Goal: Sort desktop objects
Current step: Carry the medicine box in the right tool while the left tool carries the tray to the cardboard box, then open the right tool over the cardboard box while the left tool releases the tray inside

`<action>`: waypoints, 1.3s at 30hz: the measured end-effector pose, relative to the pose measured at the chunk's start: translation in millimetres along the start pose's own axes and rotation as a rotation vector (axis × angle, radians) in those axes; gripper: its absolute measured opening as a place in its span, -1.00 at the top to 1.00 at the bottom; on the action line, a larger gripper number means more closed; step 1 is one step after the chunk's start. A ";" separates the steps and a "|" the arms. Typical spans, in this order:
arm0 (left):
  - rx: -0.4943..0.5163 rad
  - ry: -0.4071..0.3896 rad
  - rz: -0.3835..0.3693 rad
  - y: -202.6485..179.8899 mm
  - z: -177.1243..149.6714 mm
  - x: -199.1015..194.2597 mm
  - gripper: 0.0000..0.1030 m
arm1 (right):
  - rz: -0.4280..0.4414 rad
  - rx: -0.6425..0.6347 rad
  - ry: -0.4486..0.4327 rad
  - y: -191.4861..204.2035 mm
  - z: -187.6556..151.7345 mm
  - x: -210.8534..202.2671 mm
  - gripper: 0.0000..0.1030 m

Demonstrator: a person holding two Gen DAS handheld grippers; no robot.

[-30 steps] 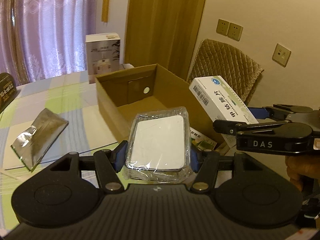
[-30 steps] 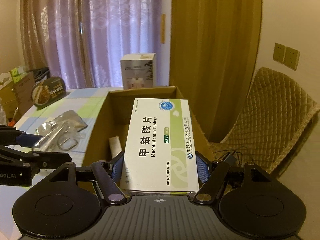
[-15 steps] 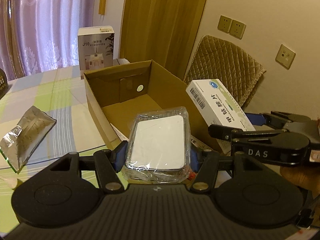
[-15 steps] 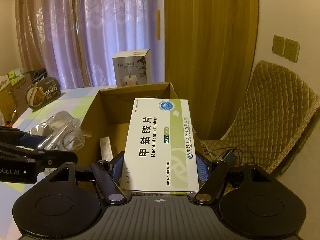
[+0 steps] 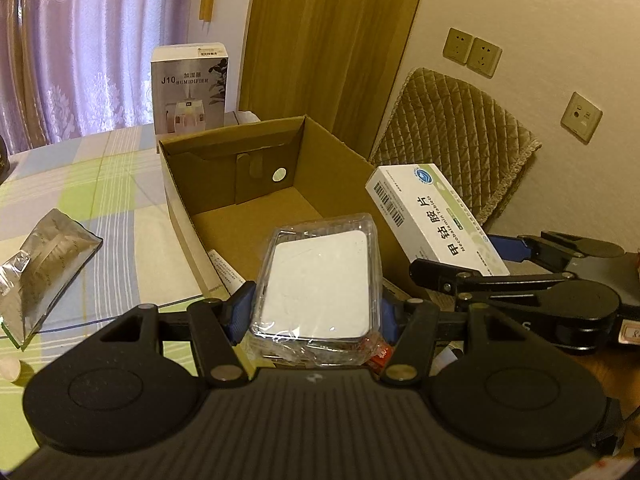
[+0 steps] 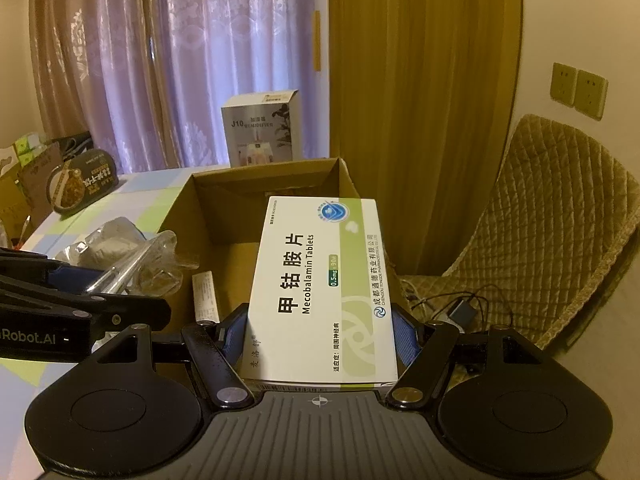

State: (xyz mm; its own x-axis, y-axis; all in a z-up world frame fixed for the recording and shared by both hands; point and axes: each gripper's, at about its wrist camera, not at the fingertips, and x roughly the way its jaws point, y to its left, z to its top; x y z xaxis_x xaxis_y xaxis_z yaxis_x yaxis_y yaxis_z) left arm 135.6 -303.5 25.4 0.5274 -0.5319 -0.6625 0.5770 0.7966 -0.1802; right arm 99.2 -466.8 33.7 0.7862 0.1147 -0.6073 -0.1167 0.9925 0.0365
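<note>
My left gripper (image 5: 314, 314) is shut on a clear plastic case with a white pad inside (image 5: 320, 286), held above the near end of an open brown cardboard box (image 5: 280, 216). My right gripper (image 6: 320, 336) is shut on a white and green Mecobalamin tablet box (image 6: 320, 284), held over the same cardboard box (image 6: 224, 216). In the left wrist view the tablet box (image 5: 432, 220) hangs above the carton's right wall, with the right gripper (image 5: 460, 268) just to my right. The left gripper (image 6: 100, 300) and its clear case (image 6: 136, 260) appear at the left of the right wrist view.
A silver foil pouch (image 5: 44, 268) lies on the checked tablecloth left of the carton. A humidifier box (image 5: 190, 88) stands behind it. A round food package (image 6: 82, 186) leans at the far left. A quilted chair (image 6: 532, 232) with a cable and adapter (image 6: 460, 310) stands to the right.
Both grippers have moved forward toward the cardboard box with their loads still held; the carton and the humidifier box look nearer in both views.
</note>
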 end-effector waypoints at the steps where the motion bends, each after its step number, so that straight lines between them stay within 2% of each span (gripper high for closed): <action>1: 0.000 0.000 0.001 0.2 0.3 0.4 -0.08 | 0.000 0.001 0.001 -0.3 -0.2 0.9 -0.32; 8: -0.005 0.010 0.008 3.2 3.1 7.9 -0.09 | 0.001 0.004 0.003 -0.6 -1.2 3.3 -0.32; 16: 0.009 -0.016 0.015 4.2 0.1 -1.6 -0.12 | 0.001 0.003 0.003 -0.1 -1.3 3.4 -0.32; 24: -0.029 -0.029 -0.012 9.7 -0.1 -4.1 -0.14 | -0.006 0.005 0.000 0.1 -1.5 4.3 -0.32; 29: -0.044 -0.088 -0.030 12.8 -0.1 -13.6 -0.23 | -0.015 0.011 0.000 -1.8 -1.7 5.1 -0.32; 39: -0.019 -0.099 0.029 23.6 -0.6 -24.0 -0.23 | 0.015 0.014 0.002 2.7 -1.7 7.1 -0.32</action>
State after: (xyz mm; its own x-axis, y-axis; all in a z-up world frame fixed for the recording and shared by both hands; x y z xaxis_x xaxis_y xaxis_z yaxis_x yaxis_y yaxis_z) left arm 136.2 -271.8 36.6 0.6031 -0.5340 -0.5926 0.5494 0.8166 -0.1767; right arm 103.4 -463.4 28.1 0.7832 0.1291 -0.6082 -0.1196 0.9912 0.0564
